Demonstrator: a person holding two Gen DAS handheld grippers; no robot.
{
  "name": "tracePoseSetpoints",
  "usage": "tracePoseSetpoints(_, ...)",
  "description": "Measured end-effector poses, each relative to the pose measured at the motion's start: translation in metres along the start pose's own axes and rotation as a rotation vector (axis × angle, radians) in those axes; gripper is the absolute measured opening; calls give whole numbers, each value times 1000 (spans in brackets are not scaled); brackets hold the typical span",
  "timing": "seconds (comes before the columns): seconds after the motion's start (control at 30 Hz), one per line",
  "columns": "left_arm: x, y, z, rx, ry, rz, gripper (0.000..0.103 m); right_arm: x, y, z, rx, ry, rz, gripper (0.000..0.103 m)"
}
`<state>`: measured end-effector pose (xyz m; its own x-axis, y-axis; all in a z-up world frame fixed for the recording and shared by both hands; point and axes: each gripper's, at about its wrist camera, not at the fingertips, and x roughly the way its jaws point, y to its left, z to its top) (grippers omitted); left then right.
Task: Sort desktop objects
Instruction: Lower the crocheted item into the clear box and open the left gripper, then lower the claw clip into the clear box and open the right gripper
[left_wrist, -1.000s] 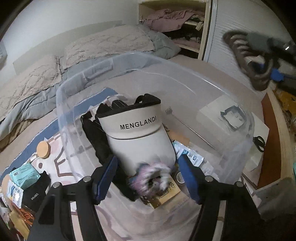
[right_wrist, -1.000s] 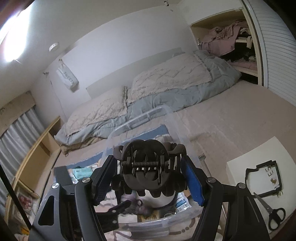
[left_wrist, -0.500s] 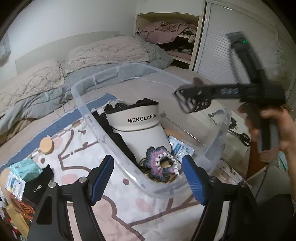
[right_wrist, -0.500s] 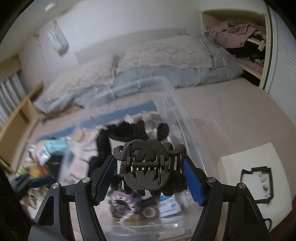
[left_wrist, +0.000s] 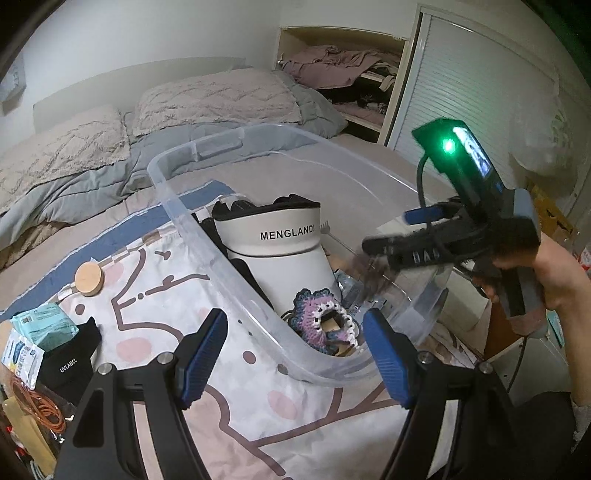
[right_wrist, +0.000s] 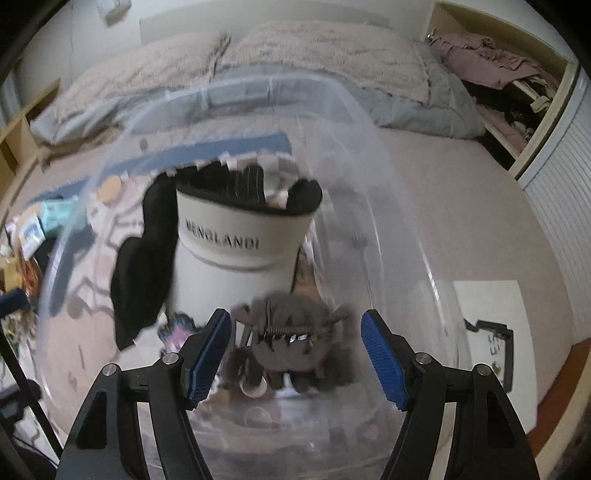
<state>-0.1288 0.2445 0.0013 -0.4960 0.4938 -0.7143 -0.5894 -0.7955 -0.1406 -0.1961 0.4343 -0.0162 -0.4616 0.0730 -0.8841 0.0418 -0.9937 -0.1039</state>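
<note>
**Ana:** Right wrist view first: what does it show?

**Ben:** The right gripper (right_wrist: 295, 354) hangs over the clear plastic bin (right_wrist: 388, 155), jaws wide apart with nothing between the blue pads. A dark hair claw clip (right_wrist: 291, 332) sits blurred in the gap, free of both pads, inside the bin's outline. Whether it has touched the bottom, I cannot tell.

**Ana:** What else is in the bin?

**Ben:** A white visor (right_wrist: 236, 236) with black lettering, upright in the middle. Black gloves (right_wrist: 144, 258) lie against its left side. A crocheted scrunchie (left_wrist: 325, 321), purple, blue and white, lies at the near end, just below the visor.

**Ana:** And the left gripper?

**Ben:** The left gripper (left_wrist: 295, 354) is also spread open and holds nothing, poised near the bin's near wall above a patterned cloth (left_wrist: 155, 295). From its camera, the right gripper (left_wrist: 417, 236) reaches in over the bin's right rim, gripped by a hand (left_wrist: 546, 280).

**Ana:** Anything outside the bin?

**Ben:** On the cloth to the left, a round wooden coaster (left_wrist: 88, 278), a teal packet (left_wrist: 42, 325) and a black pouch (left_wrist: 70, 365). A bed (left_wrist: 207, 99) stands behind.
</note>
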Motion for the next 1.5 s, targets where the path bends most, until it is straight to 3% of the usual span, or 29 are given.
tracePoseSetpoints(0.07, 0, 0, 0, 0, 2, -1, 76, 3, 6, -5, -52, 12, -39, 96)
tracePoseSetpoints(0.2, -1, -1, 0, 0, 2, -3, 76, 5, 14, -9, -101, 22, -83, 97)
tracePoseSetpoints(0.4, -2, -1, -1, -1, 2, -1, 76, -6, 7, -8, -62, -25, -66, 97)
tracePoseSetpoints(0.53, -4, 0, -2, -8, -3, 3, 76, -12, 3, -5, -8, -80, -4, 97)
tracePoseSetpoints(0.77, -13, 3, 0, -19, -24, 8, 76, -37, -20, -9, 134, -218, 186, 97)
tracePoseSetpoints(0.87, -18, 3, 0, -25, -35, 10, 76, -53, -30, -12, 169, -283, 207, 103)
tracePoseSetpoints(0.97, -25, 5, 2, -38, -46, 14, 76, -69, -36, -16, 194, -348, 226, 103)
tracePoseSetpoints(1.03, -29, 5, 2, -47, -54, 17, 84, -77, -39, -17, 213, -383, 246, 103)
tracePoseSetpoints(1.2, -45, 8, 3, -60, -89, 14, 89, -93, -43, -23, 260, -450, 282, 103)
tracePoseSetpoints(1.33, -60, 10, 1, -66, -117, 35, 100, -101, -42, -27, 282, -476, 296, 103)
tracePoseSetpoints(1.5, -72, 16, 0, -76, -141, 90, 103, -107, -38, -33, 279, -495, 267, 103)
